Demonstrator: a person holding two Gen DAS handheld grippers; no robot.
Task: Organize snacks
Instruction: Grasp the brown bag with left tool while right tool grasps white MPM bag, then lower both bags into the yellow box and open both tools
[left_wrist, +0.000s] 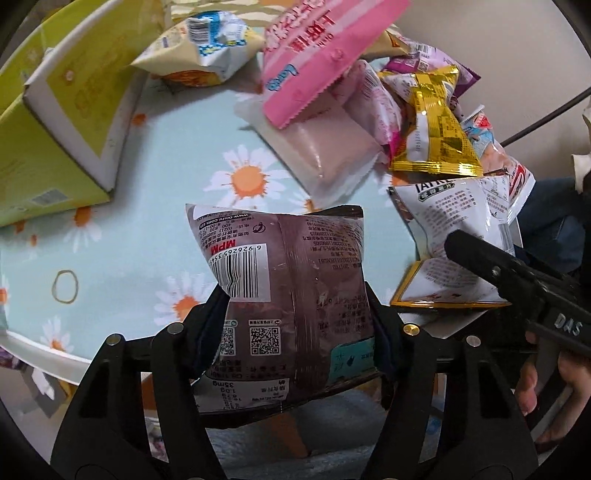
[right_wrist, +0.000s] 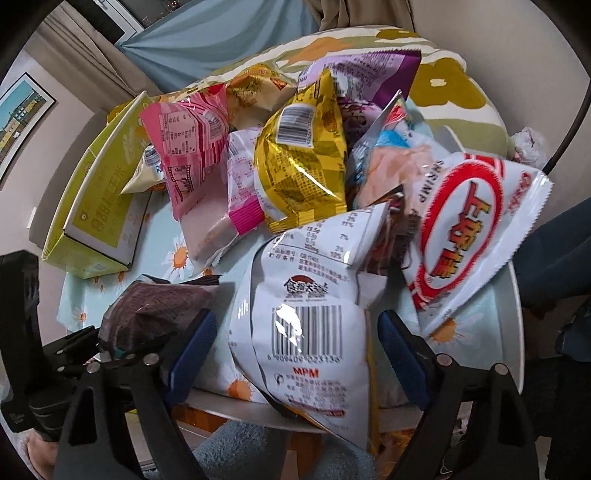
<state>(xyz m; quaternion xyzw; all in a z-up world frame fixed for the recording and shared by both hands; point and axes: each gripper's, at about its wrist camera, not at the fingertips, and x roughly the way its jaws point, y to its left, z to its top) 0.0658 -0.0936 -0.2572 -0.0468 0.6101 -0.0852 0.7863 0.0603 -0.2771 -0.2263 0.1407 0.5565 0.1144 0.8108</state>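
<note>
On the left of the daisy-print surface (left_wrist: 155, 155) a yellow-green box (left_wrist: 55, 122) lies on its side. Your left claw (left_wrist: 299, 332) pinches a brown snack packet (left_wrist: 291, 280) by its sides, near the surface's front edge. To the right, your right claw (right_wrist: 295, 343) straddles a white packet with a barcode (right_wrist: 306, 332); whether its blue pads (right_wrist: 192, 350) press it, you cannot tell. Behind lie pink (right_wrist: 188, 147), gold (right_wrist: 303, 162) and red-and-white packets (right_wrist: 461, 232).

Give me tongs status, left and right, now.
Left tongs: closed on the brown snack packet.
Right tongs: around the white barcode packet; contact cannot be told.
</note>
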